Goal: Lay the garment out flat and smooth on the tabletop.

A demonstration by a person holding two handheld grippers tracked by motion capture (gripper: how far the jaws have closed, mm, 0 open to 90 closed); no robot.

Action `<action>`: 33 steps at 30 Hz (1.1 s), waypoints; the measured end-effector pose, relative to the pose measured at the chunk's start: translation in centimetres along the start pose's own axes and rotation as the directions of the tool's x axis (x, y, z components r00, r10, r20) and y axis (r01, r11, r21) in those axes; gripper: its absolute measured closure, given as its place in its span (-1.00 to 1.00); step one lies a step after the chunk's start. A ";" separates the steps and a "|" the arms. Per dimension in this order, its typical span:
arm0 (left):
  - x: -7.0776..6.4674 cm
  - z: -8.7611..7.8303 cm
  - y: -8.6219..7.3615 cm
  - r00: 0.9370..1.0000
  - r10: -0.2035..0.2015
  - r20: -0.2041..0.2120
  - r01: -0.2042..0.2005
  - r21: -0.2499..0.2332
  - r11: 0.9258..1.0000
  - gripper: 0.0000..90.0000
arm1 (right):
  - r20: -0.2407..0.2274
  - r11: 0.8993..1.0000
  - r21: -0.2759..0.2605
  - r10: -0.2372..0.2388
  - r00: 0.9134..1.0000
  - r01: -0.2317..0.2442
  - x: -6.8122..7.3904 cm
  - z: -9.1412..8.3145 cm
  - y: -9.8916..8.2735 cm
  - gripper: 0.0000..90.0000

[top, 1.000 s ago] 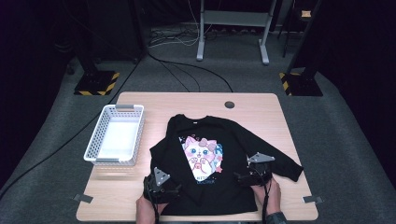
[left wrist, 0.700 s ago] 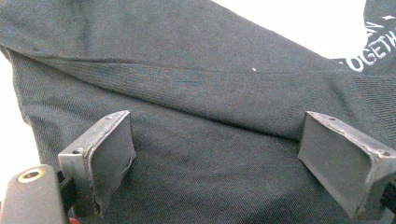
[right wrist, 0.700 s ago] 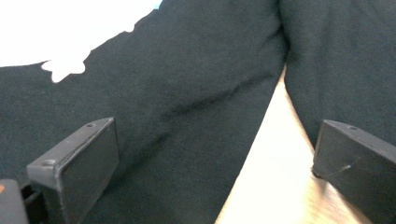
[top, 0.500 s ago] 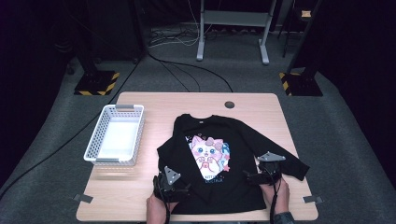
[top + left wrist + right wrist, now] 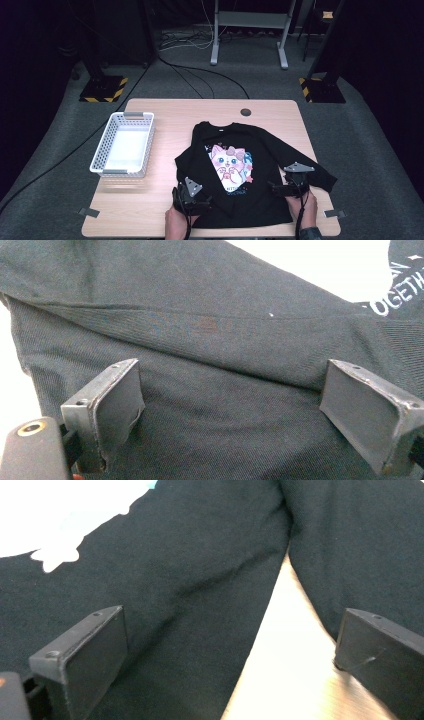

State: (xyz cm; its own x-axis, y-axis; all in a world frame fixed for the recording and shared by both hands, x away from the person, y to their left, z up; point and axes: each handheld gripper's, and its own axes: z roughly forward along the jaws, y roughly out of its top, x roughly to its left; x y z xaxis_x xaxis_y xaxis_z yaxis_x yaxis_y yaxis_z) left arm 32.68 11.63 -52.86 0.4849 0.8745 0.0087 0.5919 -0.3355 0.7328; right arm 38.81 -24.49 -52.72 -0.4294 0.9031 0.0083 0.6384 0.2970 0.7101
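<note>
A black sweatshirt (image 5: 260, 155) with a cat print on its chest lies flat on the wooden table (image 5: 165, 112), collar away from me. My left gripper (image 5: 192, 196) is at the shirt's lower left corner. In the left gripper view its jaws stand open (image 5: 232, 375) over black fabric (image 5: 210, 300) crossed by a fold, gripping nothing. My right gripper (image 5: 291, 186) is at the lower right, by the sleeve. Its jaws are open (image 5: 232, 617) too, one over the shirt body (image 5: 190, 580), the other near the sleeve (image 5: 360, 545), with bare table (image 5: 280, 670) between.
A white mesh basket (image 5: 104, 152), with nothing in it, stands on the left part of the table. A round cable hole (image 5: 245, 112) is near the far edge. Tape marks (image 5: 88, 212) sit at the near corners. Cables and stand legs (image 5: 215, 50) cross the floor beyond.
Both hands with their grippers have moved to the right along the near edge. The sweatshirt has shifted right with them, away from the basket.
</note>
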 end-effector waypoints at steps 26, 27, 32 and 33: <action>-2.7 0.5 1.3 0.998 0.063 0.024 -0.063 0.000 0.998 -0.87 | 0.055 0.998 -0.019 0.061 0.997 -0.060 -3.0 -1.4 -1.4 -0.98; -2.9 0.0 1.4 0.997 0.074 0.017 -0.073 -0.016 0.997 -0.86 | 0.056 0.998 -0.019 0.062 0.997 -0.061 -3.0 -1.4 -1.4 -0.97; -4.1 -1.9 3.3 0.985 0.155 0.077 -0.149 -0.084 0.985 -0.75 | 0.053 0.998 -0.021 0.062 0.997 -0.061 -3.0 -1.4 -1.4 -0.96; -4.5 -1.7 3.7 0.976 0.187 0.109 -0.180 -0.070 0.981 -0.69 | 0.053 0.998 -0.021 0.061 0.997 -0.060 -3.0 -1.4 -1.4 -0.96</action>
State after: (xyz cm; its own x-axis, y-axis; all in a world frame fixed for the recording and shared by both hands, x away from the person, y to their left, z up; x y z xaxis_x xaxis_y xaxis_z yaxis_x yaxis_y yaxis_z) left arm 31.62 7.07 -49.00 0.6544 0.7528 0.0712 0.4486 -0.4623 0.7649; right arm 38.25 -28.08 -52.76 -0.3549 0.9348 0.0142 0.6493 0.2355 0.7232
